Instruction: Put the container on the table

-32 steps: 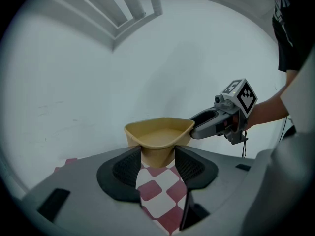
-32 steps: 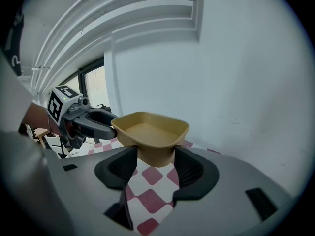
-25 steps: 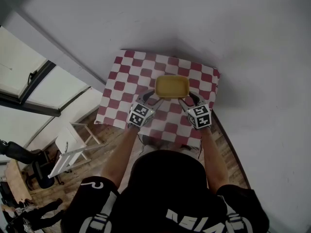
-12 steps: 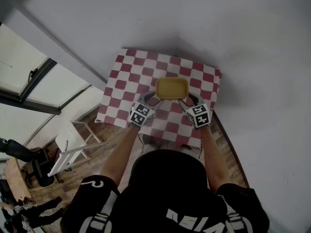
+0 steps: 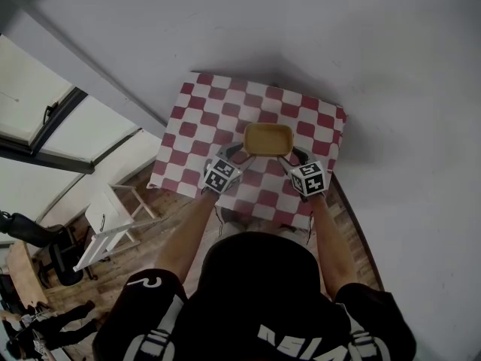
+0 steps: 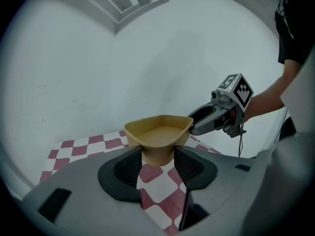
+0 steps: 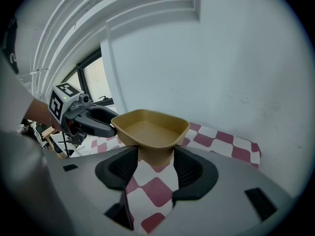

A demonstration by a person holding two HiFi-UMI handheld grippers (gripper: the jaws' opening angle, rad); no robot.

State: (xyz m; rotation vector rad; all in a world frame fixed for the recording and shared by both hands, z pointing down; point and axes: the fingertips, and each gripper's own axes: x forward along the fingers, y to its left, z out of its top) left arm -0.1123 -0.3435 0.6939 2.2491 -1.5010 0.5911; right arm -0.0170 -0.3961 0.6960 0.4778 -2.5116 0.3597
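While the container [image 5: 267, 138] hangs over the tabletop [image 5: 197, 119], lower both ends evenly so the base lands flat; the left tool [image 5: 239, 154] and right tool [image 5: 290, 156] each pinch one end; release only after contact. The head view places it above the tabletop's middle; the gripper views show checked cloth [image 7: 147, 186] under its base, apparently clear.

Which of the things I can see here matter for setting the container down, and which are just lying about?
In the job:
- tan rectangular plastic container, gripped from both sides
- left gripper and right gripper, both closed on it
- red-and-white checked table beneath it

Lying about:
- white wooden stool on the floor to the left
- large window beyond it
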